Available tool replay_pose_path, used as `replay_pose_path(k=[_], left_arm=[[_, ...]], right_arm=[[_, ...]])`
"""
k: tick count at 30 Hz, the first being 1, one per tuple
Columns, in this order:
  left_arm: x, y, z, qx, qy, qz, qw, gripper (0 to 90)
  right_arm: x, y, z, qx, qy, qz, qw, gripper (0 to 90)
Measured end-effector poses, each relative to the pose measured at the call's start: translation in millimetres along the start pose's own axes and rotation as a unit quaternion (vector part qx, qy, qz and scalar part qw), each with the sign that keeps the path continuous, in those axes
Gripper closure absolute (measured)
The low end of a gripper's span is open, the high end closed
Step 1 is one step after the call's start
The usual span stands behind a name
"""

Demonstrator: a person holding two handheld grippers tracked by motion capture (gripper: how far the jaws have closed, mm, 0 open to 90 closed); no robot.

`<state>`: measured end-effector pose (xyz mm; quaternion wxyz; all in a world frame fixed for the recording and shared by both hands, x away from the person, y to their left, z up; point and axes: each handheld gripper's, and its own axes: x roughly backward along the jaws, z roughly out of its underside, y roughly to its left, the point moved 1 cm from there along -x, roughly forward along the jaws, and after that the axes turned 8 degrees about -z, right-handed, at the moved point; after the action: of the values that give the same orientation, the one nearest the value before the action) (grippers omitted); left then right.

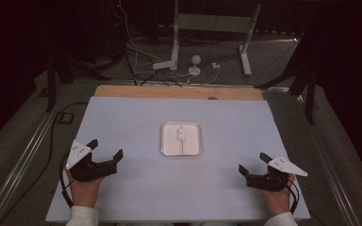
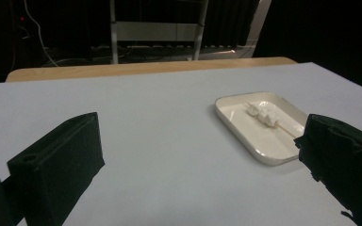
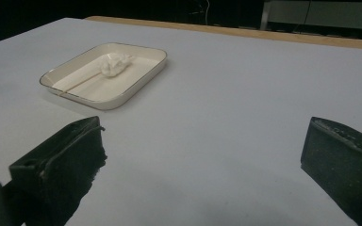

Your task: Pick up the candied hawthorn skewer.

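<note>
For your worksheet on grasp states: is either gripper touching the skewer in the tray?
No, the skewer lies untouched in the tray.

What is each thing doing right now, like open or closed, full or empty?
left gripper: open, holding nothing, apart from the tray.
right gripper: open, holding nothing, apart from the tray.
tray: flat on the table, holding one skewer.
skewer: lying in the tray, white pieces on its stick.

left fingers (image 1: 106, 149): standing wide apart, bare counter (image 1: 132, 188) lying between and ahead of them | right fingers (image 1: 253, 162): also spread, open counter stretching ahead | obstacle: white tray (image 1: 166, 141) holding a skewer (image 1: 182, 136), sitting ahead and inward of both, well apart from each | far counter beyond tray lying open
</note>
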<state>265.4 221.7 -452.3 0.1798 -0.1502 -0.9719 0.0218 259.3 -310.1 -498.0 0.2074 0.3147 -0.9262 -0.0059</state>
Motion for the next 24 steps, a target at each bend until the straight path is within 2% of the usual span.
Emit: replay_pose_path(k=[8,24], left_arm=[[-17.4,-10.8,-7.0,0.005,0.003,0.021,0.9998,1.0],[-55.4,-48.1,-16.5,-0.031,0.013,0.054,0.998,1.0]], right_arm=[[-0.8,0.2,0.1,0.003,0.002,-0.001,1.0,0.0],[-0.4,-0.2,0.0,0.001,0.002,-0.002,1.0,0.0]])
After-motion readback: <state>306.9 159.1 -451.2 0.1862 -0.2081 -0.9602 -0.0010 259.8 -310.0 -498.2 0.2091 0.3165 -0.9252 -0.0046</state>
